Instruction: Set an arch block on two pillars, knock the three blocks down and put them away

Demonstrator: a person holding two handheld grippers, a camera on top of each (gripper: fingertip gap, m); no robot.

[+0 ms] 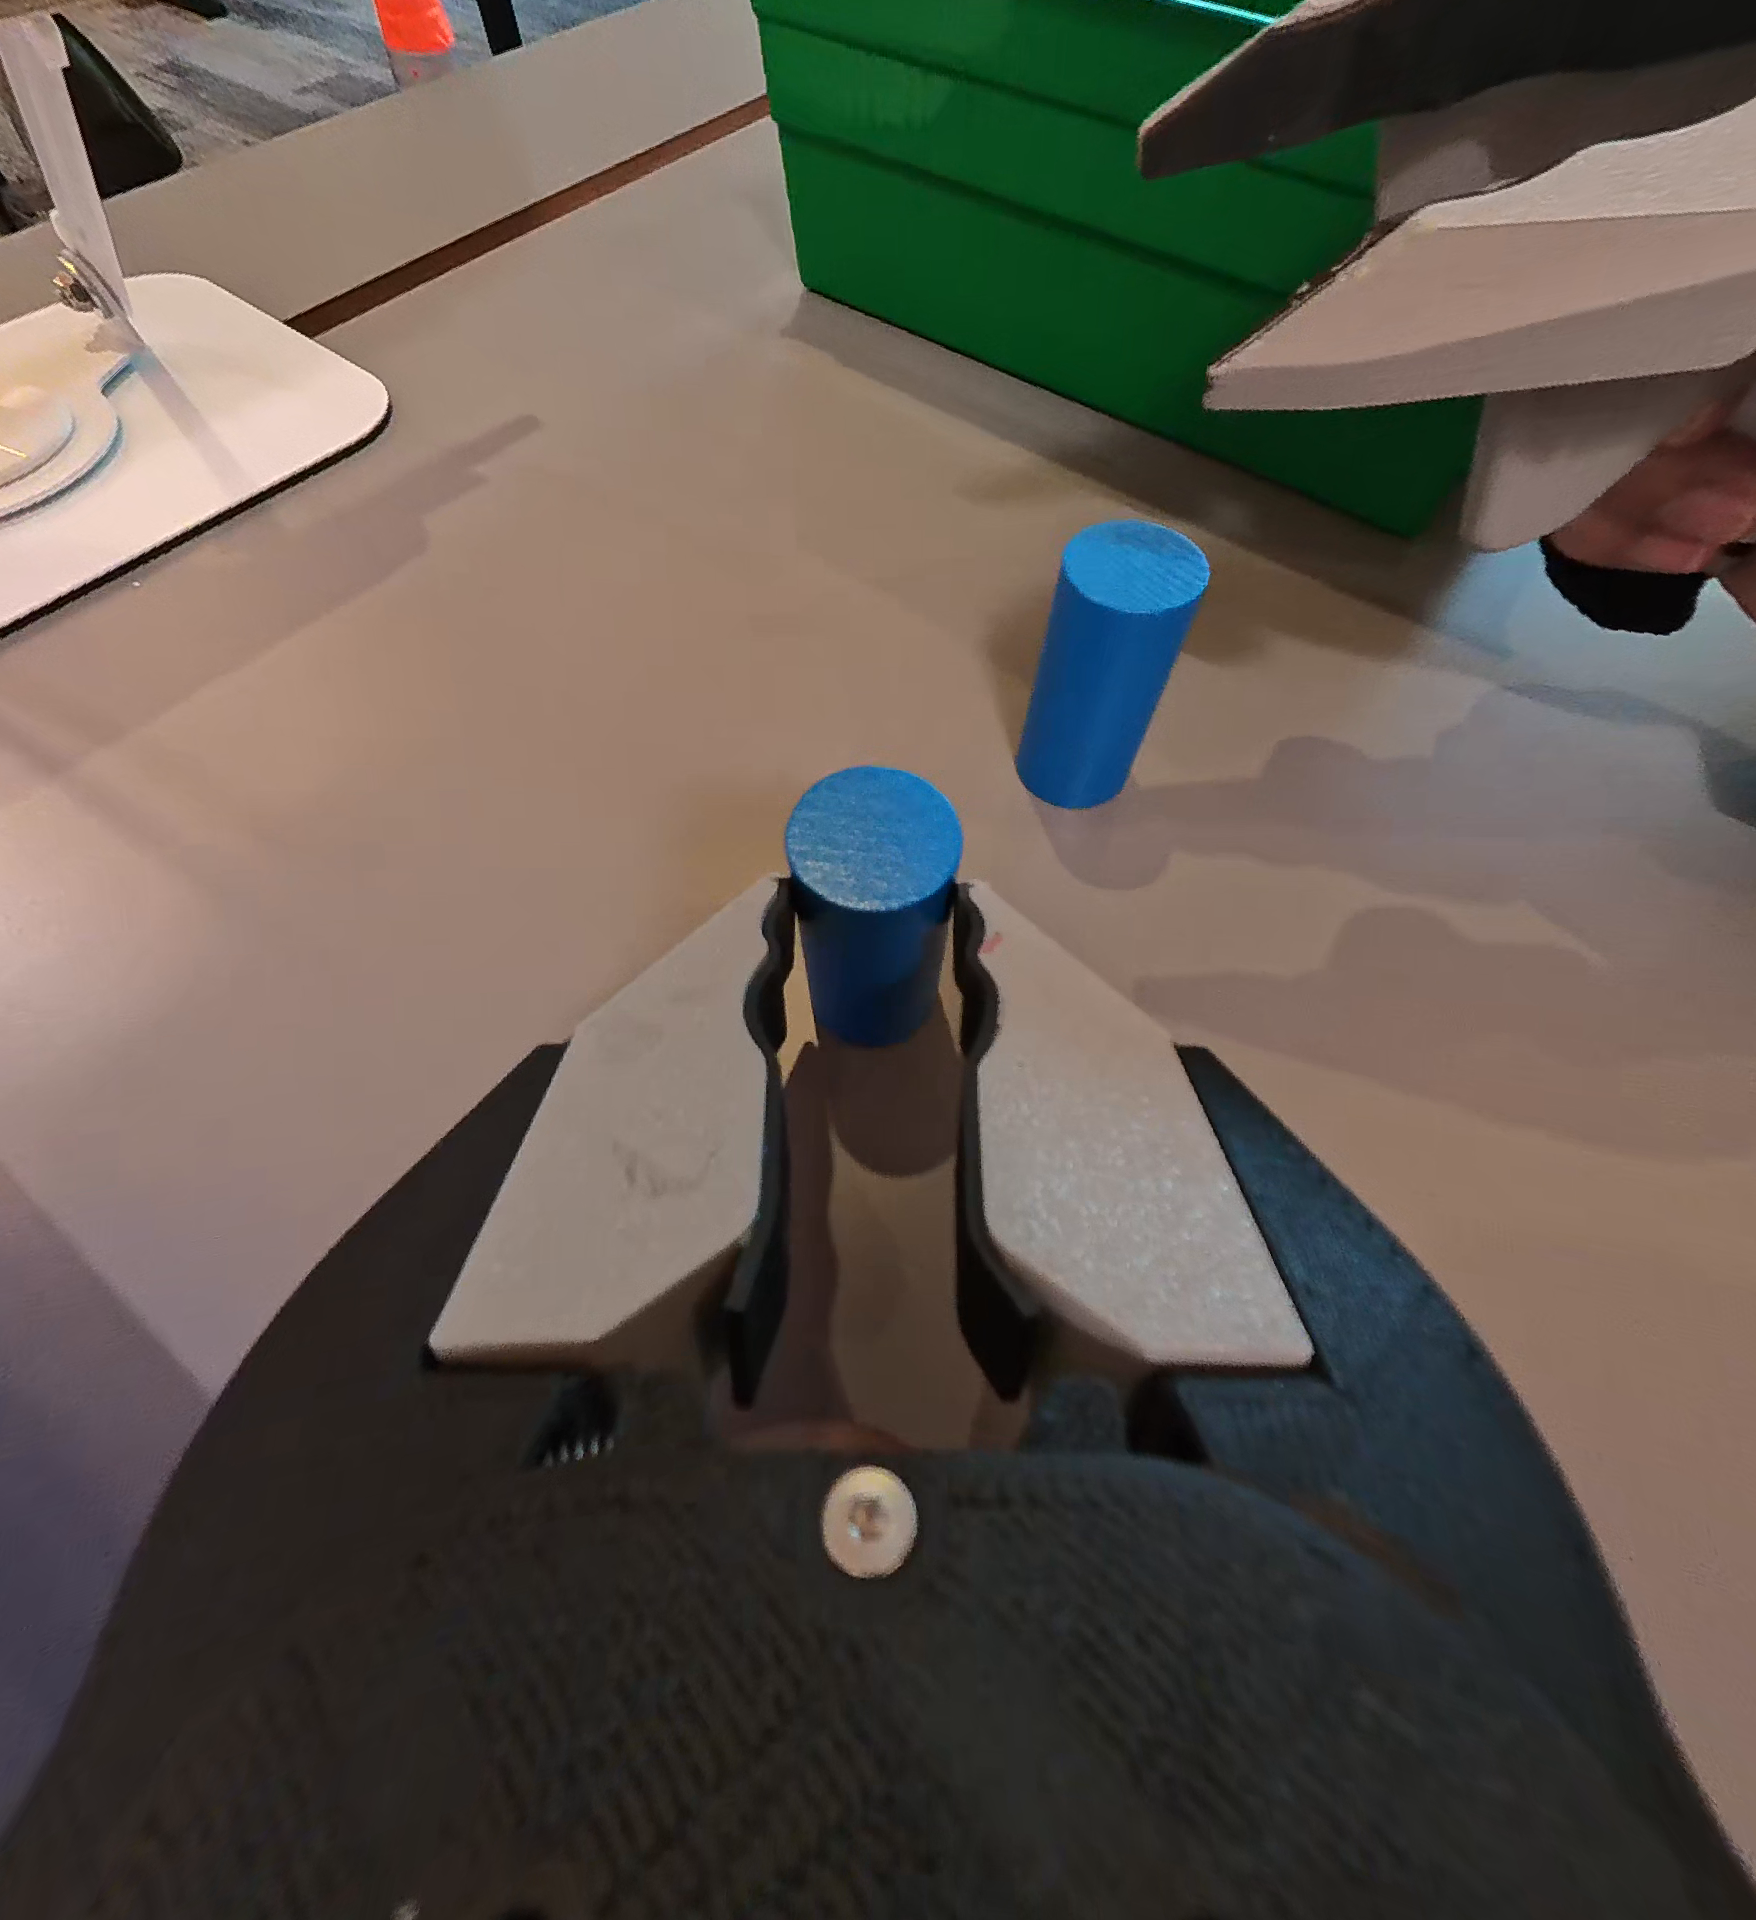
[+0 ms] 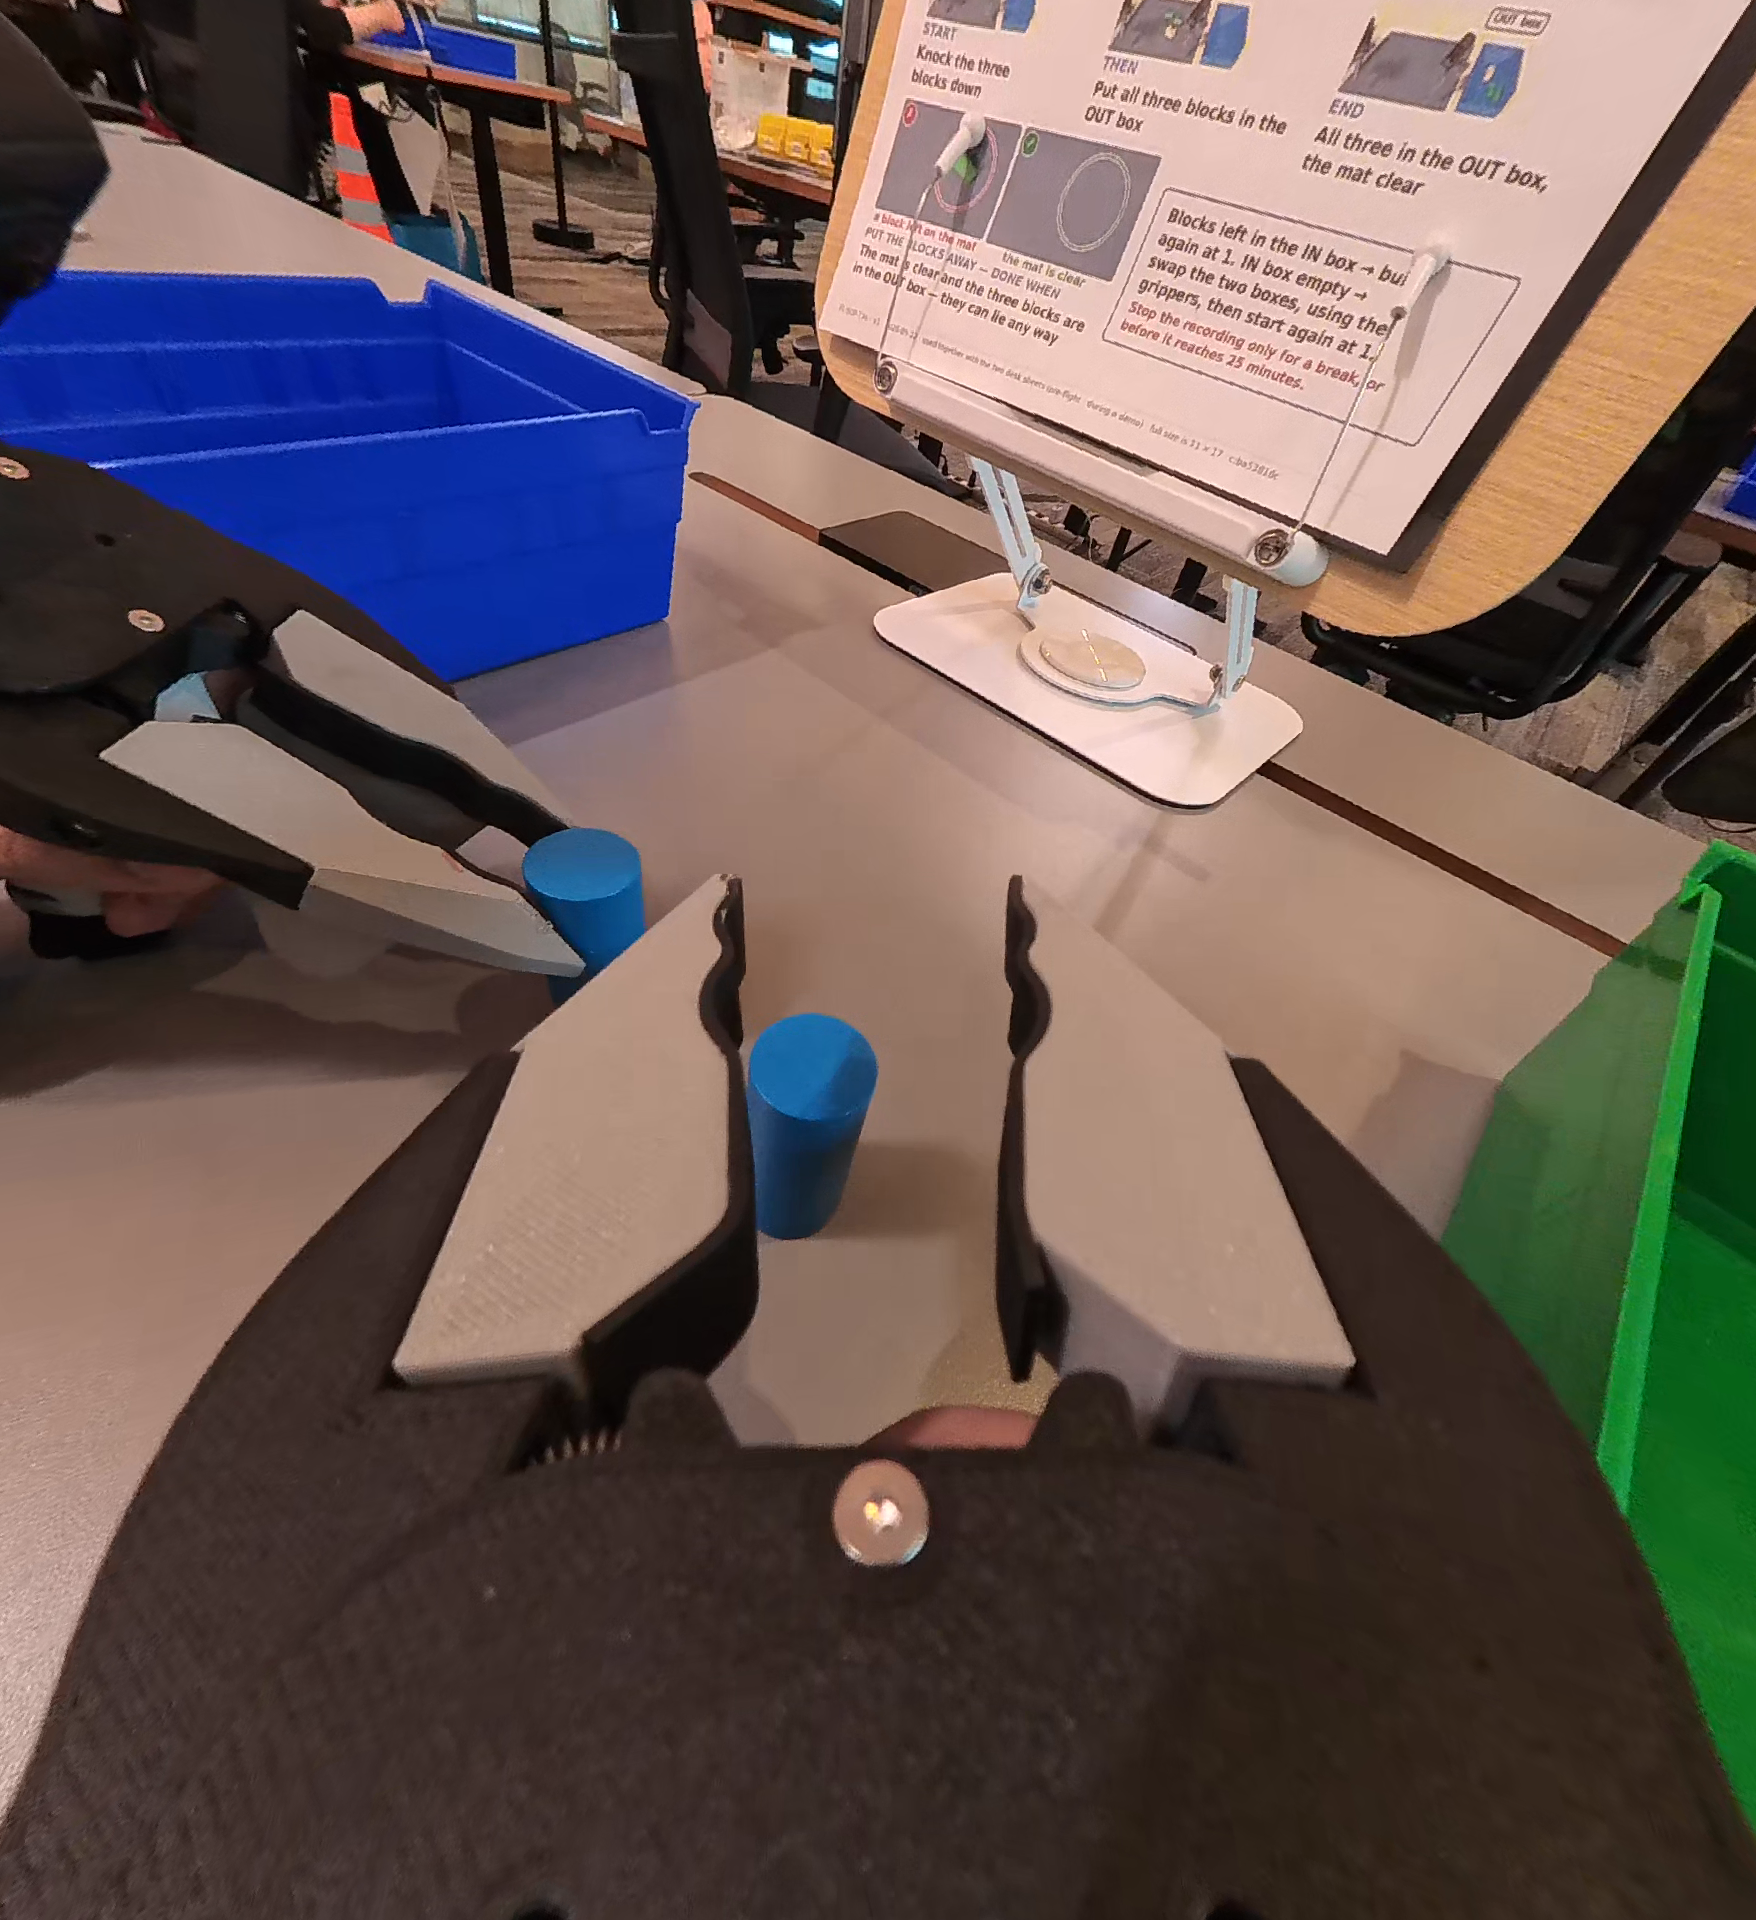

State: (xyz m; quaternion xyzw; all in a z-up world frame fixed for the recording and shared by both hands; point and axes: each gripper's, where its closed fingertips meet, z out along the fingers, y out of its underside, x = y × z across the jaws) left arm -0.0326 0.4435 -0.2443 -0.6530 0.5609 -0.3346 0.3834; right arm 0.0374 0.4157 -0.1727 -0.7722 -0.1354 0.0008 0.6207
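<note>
My left gripper [image 1: 869, 888] is shut on the top of an upright blue pillar [image 1: 872, 935]. I cannot tell whether the pillar's base touches the table. A second blue pillar [image 1: 1108, 665] stands on the table to the right and farther off. In the right wrist view this second pillar [image 2: 806, 1122] stands between the fingers of my open right gripper [image 2: 872, 904], close to its left finger [image 2: 625, 1122]. The left gripper [image 2: 557, 894] and its held pillar [image 2: 593, 883] show at the left. The right gripper [image 1: 1175, 260] also shows at the upper right of the left wrist view. No arch block is in view.
A green bin [image 2: 1736, 1195] stands at the right, seen at the far side in the left wrist view [image 1: 1009, 208]. A blue bin [image 2: 386, 447] stands at the back left. An instruction board on a white stand [image 2: 1092, 665] is at the table's far edge.
</note>
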